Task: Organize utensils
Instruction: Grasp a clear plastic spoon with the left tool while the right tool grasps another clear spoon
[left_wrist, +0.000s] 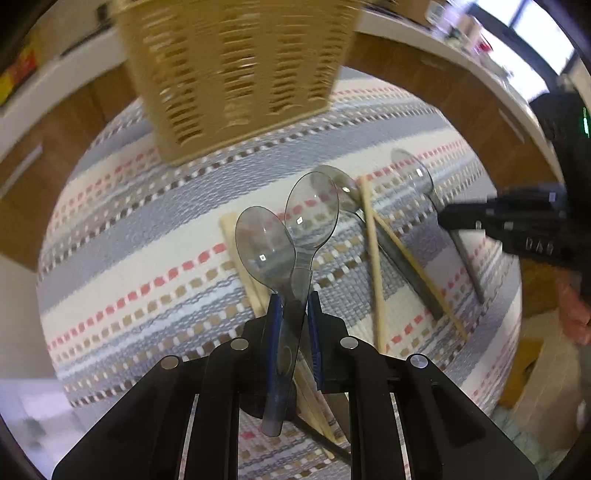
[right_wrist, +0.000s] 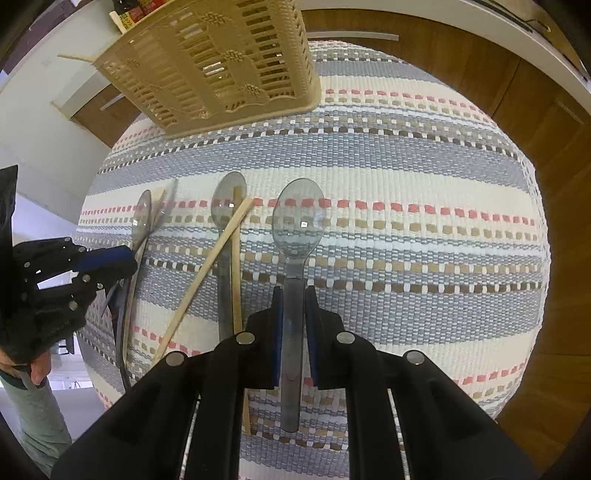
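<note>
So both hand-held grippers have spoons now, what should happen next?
Probably carry them up and over to the beige slotted basket and drop them in. The left hand-held gripper is shut on two clear plastic spoons; the right hand-held gripper on one spoon.

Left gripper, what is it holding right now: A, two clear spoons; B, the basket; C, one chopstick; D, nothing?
A: in the left wrist view the left gripper is shut on the handles of two clear spoons, their bowls fanned out above the striped mat.
</note>
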